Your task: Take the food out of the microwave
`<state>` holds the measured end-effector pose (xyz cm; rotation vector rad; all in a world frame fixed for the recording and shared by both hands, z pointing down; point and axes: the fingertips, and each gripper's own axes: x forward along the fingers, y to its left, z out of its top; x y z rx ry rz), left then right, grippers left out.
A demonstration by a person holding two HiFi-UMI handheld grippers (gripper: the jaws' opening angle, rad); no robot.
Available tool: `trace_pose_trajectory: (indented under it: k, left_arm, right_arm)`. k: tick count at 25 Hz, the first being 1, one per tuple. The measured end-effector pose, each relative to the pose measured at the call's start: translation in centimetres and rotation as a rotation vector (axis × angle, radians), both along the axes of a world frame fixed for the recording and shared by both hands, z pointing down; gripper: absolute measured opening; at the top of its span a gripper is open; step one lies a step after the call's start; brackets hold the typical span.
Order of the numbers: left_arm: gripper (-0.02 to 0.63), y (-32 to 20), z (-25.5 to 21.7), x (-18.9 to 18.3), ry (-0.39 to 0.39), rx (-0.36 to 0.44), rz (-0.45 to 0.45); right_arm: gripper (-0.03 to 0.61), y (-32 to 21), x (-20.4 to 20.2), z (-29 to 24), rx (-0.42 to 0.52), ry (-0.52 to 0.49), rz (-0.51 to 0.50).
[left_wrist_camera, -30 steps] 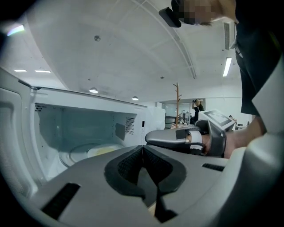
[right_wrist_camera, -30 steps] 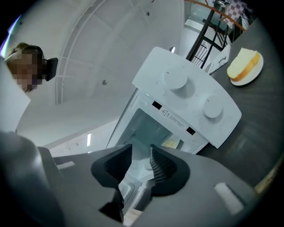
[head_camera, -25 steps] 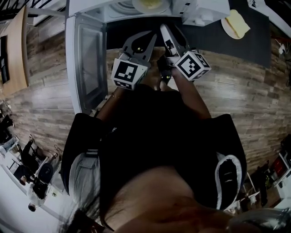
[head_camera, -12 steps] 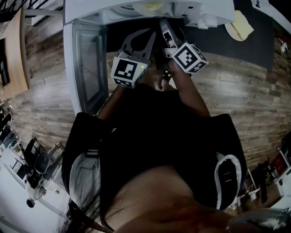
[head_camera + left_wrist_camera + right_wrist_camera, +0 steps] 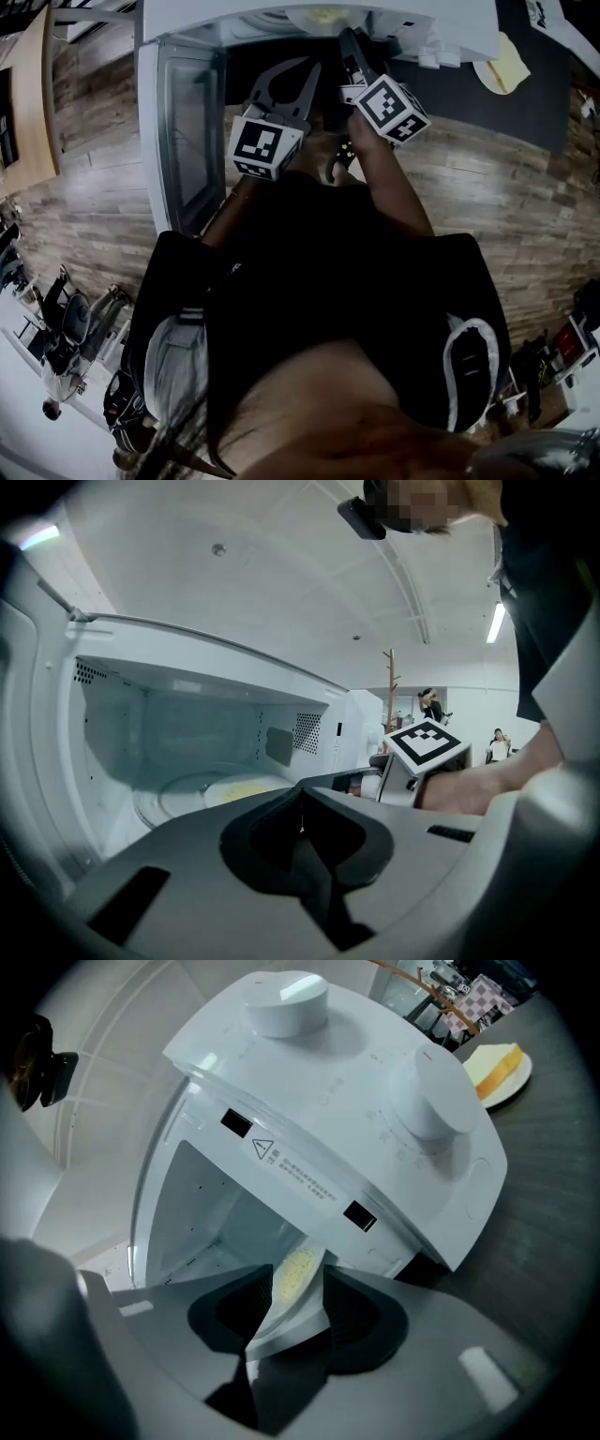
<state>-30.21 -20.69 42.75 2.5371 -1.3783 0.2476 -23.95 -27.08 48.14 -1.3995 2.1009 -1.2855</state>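
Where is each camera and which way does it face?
Head view: on the person's head, looking steeply down at the open microwave; torso, arms, left gripper, right gripper show.
Left gripper view: on that gripper, facing into the cavity at the plate of food; its shut jaws, right forearm show.
Right gripper view: on that gripper, facing the microwave; its jaws, just opening wider, flank the plate.
Shared: all three show the plate.

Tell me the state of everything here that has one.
Microwave door: swung fully open.
Plate of food: inside the microwave.
Left gripper: shut, empty.
Right gripper: open, jaws just widened, plate's edge between them, not gripped.
Second plate: on the counter beside the microwave.
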Motion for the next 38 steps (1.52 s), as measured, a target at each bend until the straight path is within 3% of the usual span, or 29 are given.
trace_pose_trajectory:
  k: [16,21,25,32,38]
  left_arm:
    - [0.008,-0.6,-1.1,-4.2,0.031,0.018,-0.11]
    - [0.008,-0.7,-1.2,-4.8,0.043,0.014,-0.128]
    - [0.008,-0.6,-1.1,-5.1,0.033,0.008,-0.128]
    - [0.008,-0.4,-1.2,-5.6,0.034,0.01,-0.14]
    - [0.008,-0.1,-1.5,-4.9,0.031,0.02,-0.126]
  right_arm:
    - [0.135,-2.1,-1.6,1.4,-0.163,-0.042,0.045]
    - [0.064,-2.6,-1.5,2.0,-0.221,-0.043,0.05]
    - [0.054,-2.6,-1.2,2.1,-0.214,-0.074,0.059]
    - [0.013,-2.2,-0.9,1.4,-0.164,-0.262,0.111]
    - [0.011,-0.9,-0.3,1.7,-0.19,-0.393,0.138]
